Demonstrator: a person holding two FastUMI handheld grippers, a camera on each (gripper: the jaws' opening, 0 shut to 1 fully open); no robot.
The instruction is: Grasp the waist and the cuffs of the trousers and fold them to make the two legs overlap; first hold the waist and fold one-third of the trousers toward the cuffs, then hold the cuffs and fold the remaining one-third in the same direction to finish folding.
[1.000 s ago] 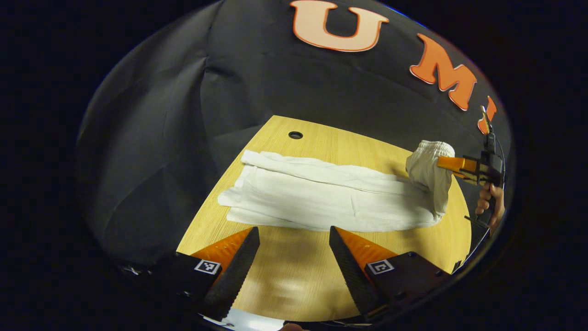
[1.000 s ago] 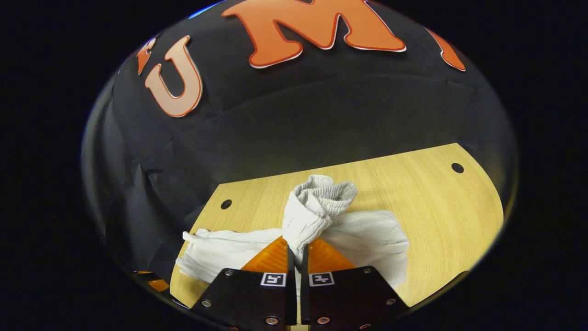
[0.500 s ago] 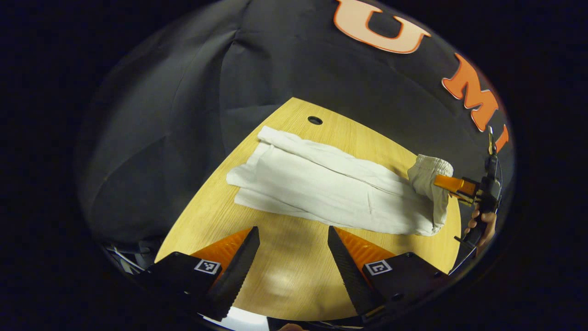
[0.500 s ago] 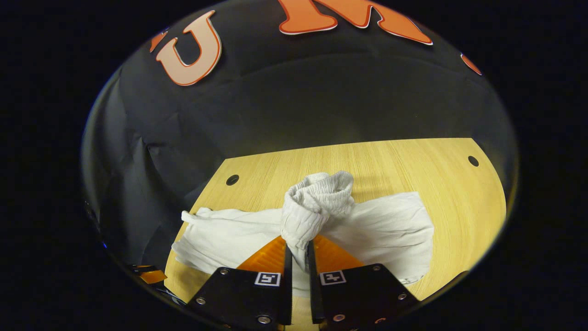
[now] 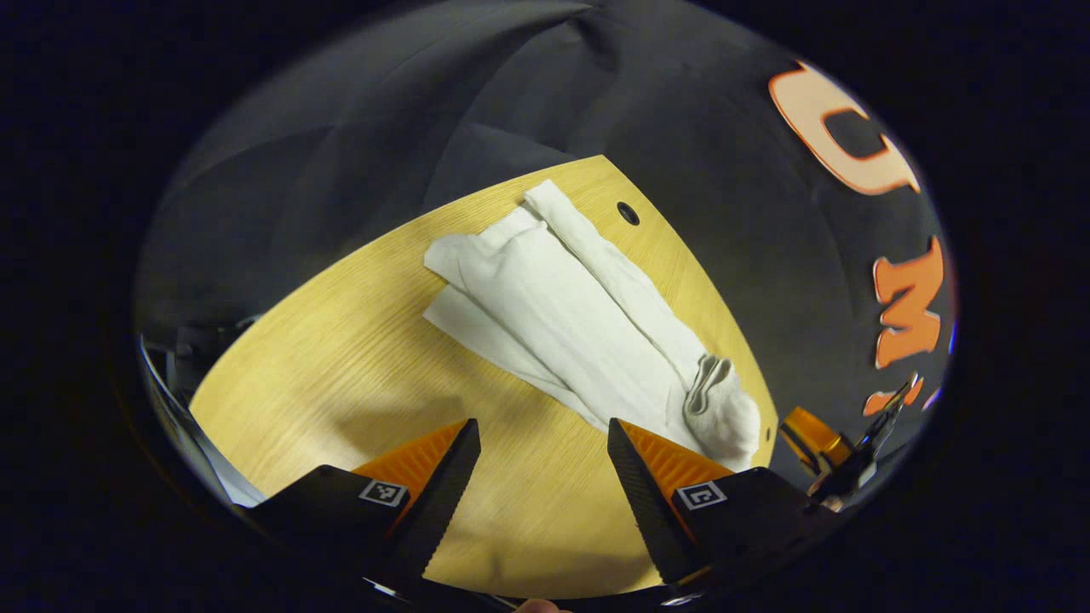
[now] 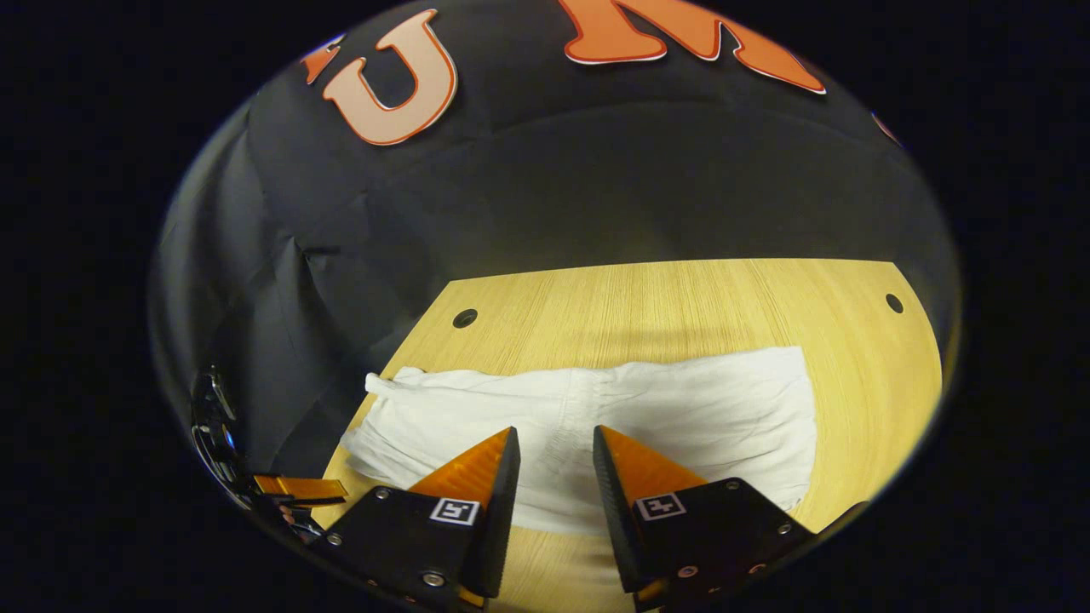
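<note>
Both claws gape empty: right claw [image 6: 553, 443] over the trousers [image 6: 596, 426], left claw [image 5: 543, 434] beside them. Risk: bunched waist [image 5: 719, 409] unfolds unpressed.

A pale wooden table [image 5: 358, 358] with a light grain carries the work, its far edge meeting the black cloth wall. Small round holes [image 6: 465, 318] sit near its far corners. White trousers [image 5: 562, 315] lie flat on the top, stretched lengthwise with the legs stacked, the bunched waist end [image 5: 719, 409] folded over onto the fabric. The wood around them is bare.
</note>
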